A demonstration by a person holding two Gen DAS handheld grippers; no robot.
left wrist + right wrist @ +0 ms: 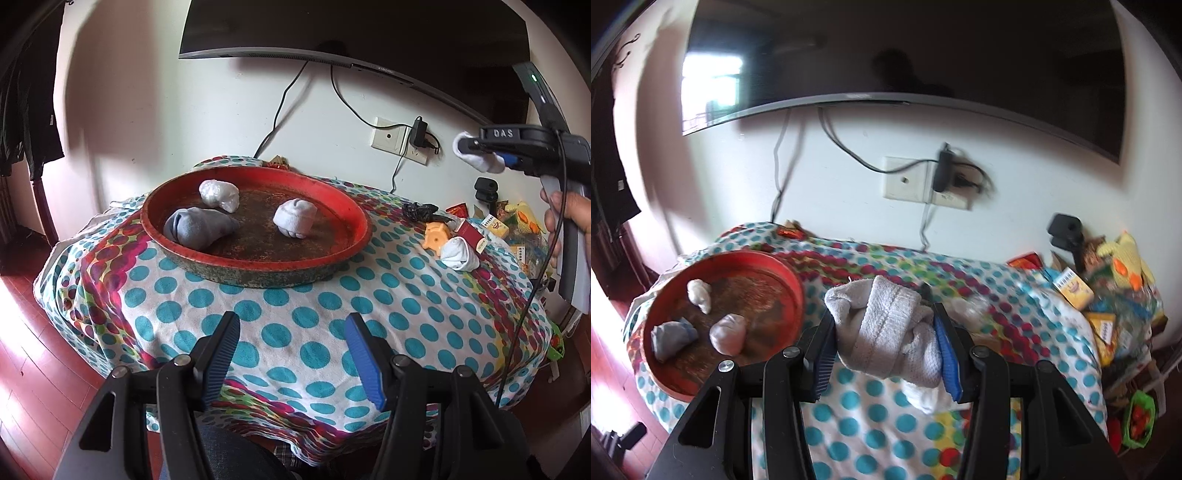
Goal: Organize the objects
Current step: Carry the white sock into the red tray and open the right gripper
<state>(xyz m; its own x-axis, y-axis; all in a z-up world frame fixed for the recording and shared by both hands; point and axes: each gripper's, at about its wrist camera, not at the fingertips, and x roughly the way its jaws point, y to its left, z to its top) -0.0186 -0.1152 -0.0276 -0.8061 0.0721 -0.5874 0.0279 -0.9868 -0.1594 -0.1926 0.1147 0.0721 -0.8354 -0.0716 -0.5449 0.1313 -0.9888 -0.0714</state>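
Note:
A round red tray (354, 210) (796, 291) sits on the polka-dot cloth and holds three rolled sock bundles: a grey-blue one (199, 230) (672, 338), a white one at the back (219, 195) (699, 294) and a white one (294, 218) (728, 333). My right gripper (884, 338) (480, 153) is shut on a white rolled sock (886, 328) (476, 155), held in the air right of the tray. Another white sock bundle (459, 254) lies on the cloth at the right. My left gripper (291, 360) hangs open and empty over the cloth's near side.
An orange toy (437, 236), a red box (472, 234), yellow boxes (1073, 290) and other clutter crowd the table's right end. A black crumpled bag (419, 211) lies behind them. A wall socket with a charger (419, 133) and a TV (351, 29) are behind the table.

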